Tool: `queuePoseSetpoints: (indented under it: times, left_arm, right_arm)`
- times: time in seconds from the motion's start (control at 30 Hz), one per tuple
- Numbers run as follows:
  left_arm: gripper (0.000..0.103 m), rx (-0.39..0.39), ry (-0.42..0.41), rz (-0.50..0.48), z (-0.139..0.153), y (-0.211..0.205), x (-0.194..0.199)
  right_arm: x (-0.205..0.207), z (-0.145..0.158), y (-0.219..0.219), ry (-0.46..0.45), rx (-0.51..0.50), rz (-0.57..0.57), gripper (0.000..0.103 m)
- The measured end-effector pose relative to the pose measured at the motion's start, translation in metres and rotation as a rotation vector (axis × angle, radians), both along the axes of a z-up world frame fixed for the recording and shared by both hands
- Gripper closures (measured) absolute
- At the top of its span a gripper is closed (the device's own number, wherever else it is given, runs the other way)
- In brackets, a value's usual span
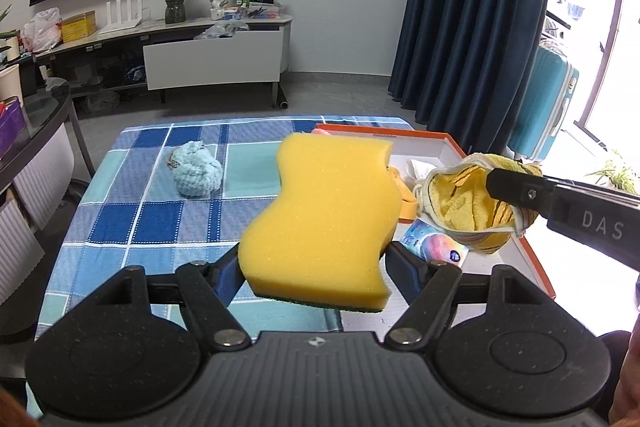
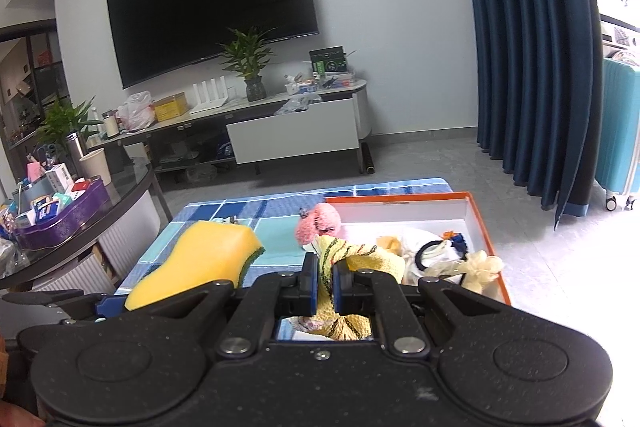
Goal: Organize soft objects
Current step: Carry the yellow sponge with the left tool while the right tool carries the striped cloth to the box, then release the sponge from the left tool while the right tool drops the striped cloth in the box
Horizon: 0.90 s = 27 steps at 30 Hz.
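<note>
A big yellow sponge point(image 1: 324, 215) with a green underside hangs above the blue checked tablecloth point(image 1: 152, 211), my left gripper point(image 1: 316, 273) shut on its near end. It also shows at the left of the right wrist view as the sponge point(image 2: 200, 263). My right gripper point(image 2: 326, 281) is shut on a yellow striped cloth point(image 2: 360, 259), held over the orange-rimmed white box point(image 2: 486, 227). The same cloth point(image 1: 468, 211) hangs from the right gripper point(image 1: 504, 187) in the left wrist view. A light blue knitted piece point(image 1: 197, 174) lies on the cloth at the left.
The box point(image 1: 440, 141) holds a pink plush point(image 2: 320, 223), hair ties point(image 2: 436, 251), a cream bow point(image 2: 480, 267) and a small printed packet point(image 1: 436, 241). A glass side table point(image 2: 100, 223) with a purple tray stands left. TV cabinet, blue curtain and teal suitcase lie beyond.
</note>
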State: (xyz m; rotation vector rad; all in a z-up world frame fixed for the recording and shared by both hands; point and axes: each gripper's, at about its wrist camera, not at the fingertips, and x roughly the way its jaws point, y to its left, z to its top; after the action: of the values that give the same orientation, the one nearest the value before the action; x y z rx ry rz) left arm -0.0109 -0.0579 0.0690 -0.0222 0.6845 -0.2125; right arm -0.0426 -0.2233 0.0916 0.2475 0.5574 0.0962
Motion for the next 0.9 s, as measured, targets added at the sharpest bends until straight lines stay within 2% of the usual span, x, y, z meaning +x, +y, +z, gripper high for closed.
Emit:
queuePoseSetpoints:
  times: [0.9]
  left_arm:
    - [0.028,-0.005,0.039,-0.135,-0.016,-0.056,0.017]
  right_arm:
    - [-0.003,-0.021,-0.06,0.04,-0.01,-0.153,0.093]
